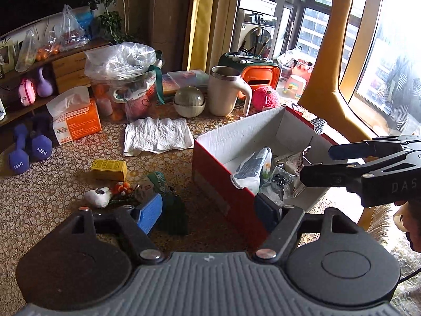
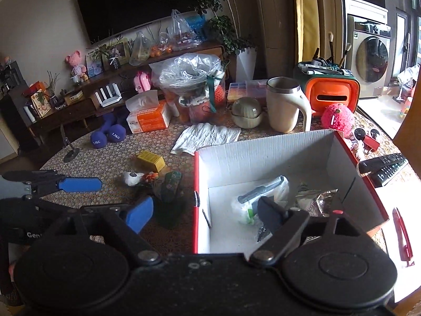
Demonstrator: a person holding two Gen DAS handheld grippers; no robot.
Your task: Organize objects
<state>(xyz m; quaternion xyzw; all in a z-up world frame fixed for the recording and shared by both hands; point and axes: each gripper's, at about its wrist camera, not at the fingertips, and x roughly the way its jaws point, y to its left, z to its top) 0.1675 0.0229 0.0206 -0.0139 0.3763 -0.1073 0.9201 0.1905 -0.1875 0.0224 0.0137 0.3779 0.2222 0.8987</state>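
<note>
Bright window (image 1: 389, 60), yellow curtain (image 1: 200, 18), wall television (image 2: 136, 2)

Both cams ride on the grippers, looking forward and down over the table (image 1: 65, 184) from close up. Left wrist view sits left of the red box (image 1: 223, 184) and faces it at an angle; right wrist view hangs almost over its near edge. Both share the box, mug (image 2: 282, 105) and tissue pack (image 1: 76, 123).
</note>
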